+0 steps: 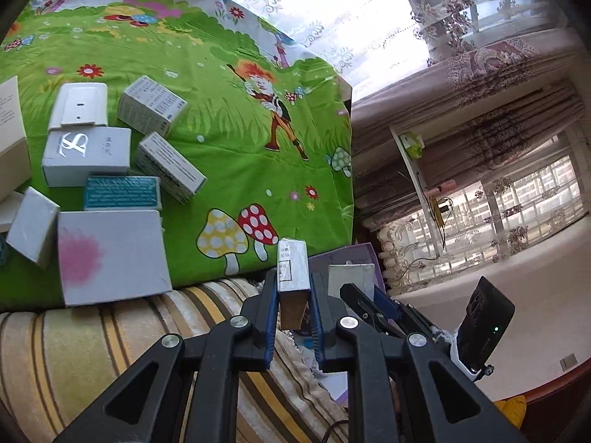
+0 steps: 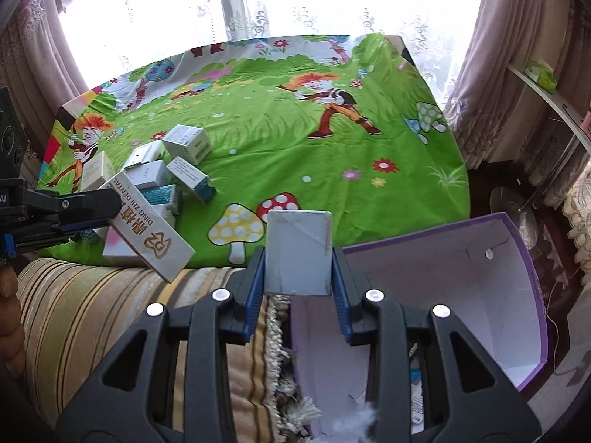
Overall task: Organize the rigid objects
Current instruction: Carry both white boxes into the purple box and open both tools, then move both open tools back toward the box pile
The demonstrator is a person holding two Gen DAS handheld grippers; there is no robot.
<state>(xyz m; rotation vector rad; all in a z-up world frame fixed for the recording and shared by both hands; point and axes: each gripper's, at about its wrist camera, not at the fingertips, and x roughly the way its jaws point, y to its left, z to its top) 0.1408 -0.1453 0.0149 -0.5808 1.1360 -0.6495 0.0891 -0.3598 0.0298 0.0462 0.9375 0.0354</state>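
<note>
Jaws: left gripper (image 1: 293, 288) pinched a long box (image 1: 293, 271) by its narrow sides; right gripper (image 2: 298, 273) pinched a grey box (image 2: 298, 253) across its width.
Bin (image 2: 480, 295): purple, open, white inside, largest thing; it sat just off the bed's near edge, under the right gripper.
Pile (image 1: 107, 170): cartons lay on the bed sheet (image 1: 236, 136), well apart from the bin.
Long box: hung near the bin, left of it; likely light, stiff card; a mid-length grip would stop it swinging.
Grey box: hung over the bin's near wall; looked light, smooth, crushable if squeezed hard.

2 wrist cams look fwd-down along fingers; both share green cartoon sheet (image 1: 229, 140) (image 2: 277, 155), box pile.
</note>
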